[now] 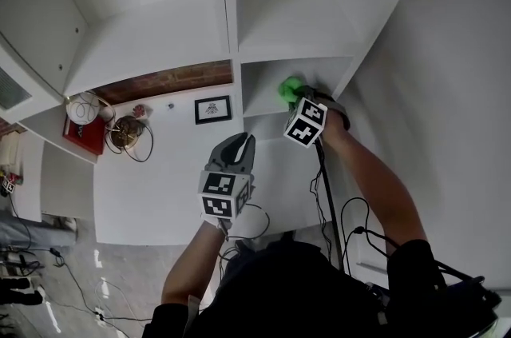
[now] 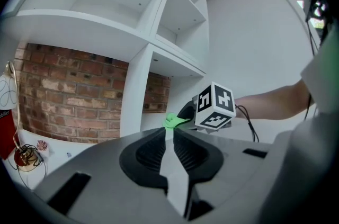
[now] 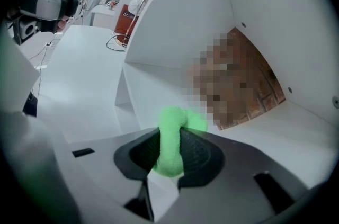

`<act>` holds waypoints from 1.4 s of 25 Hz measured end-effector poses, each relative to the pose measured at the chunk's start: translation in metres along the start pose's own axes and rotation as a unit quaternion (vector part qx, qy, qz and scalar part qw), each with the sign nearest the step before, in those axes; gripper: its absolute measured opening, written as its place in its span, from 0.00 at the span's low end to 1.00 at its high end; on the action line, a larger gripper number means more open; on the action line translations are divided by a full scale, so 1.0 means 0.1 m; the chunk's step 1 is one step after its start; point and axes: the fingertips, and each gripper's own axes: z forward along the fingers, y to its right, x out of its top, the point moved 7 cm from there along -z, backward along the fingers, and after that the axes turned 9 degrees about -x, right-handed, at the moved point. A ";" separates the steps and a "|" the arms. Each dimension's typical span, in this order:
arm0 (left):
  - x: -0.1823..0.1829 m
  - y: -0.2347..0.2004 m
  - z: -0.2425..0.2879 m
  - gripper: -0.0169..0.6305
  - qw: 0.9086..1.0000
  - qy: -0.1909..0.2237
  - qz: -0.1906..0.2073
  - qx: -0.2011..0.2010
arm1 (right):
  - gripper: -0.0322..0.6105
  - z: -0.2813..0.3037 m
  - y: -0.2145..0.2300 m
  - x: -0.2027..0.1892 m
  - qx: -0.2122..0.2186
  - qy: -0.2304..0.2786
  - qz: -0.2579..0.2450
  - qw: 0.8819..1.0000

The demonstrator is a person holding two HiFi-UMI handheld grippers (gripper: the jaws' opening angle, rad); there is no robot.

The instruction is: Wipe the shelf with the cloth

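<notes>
A bright green cloth (image 3: 172, 141) is pinched between the jaws of my right gripper (image 3: 170, 135), which is shut on it. In the head view that right gripper (image 1: 299, 101) holds the green cloth (image 1: 289, 87) at the mouth of the lower right compartment of the white shelf unit (image 1: 271, 73). The left gripper view shows the same cloth (image 2: 172, 121) bunched in front of the right gripper's marker cube (image 2: 214, 106). My left gripper (image 1: 239, 153) hangs lower, in front of the white counter, jaws shut and holding nothing; its own view shows the left gripper (image 2: 168, 138) closed.
A brick wall (image 1: 172, 81) shows behind the open lower shelf bays. On the white counter (image 1: 176, 176) are a small framed picture (image 1: 212, 109), a coil of wire with a round brown object (image 1: 128, 133) and a red box (image 1: 86, 133). Cables (image 1: 327, 200) trail down at the right.
</notes>
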 end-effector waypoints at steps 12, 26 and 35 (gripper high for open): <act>-0.02 0.24 0.18 0.10 0.999 -0.012 0.006 -0.034 | 0.19 -0.26 -0.19 -0.19 0.010 0.014 0.000 1.000; -0.04 0.10 0.13 0.10 0.999 0.002 -0.008 -0.033 | 0.19 -0.36 -0.03 -0.08 -0.036 0.003 -0.055 0.998; -0.24 -0.36 -0.25 0.10 0.998 0.029 -0.054 0.015 | 0.19 0.27 0.40 0.14 -0.109 -0.094 -0.179 0.973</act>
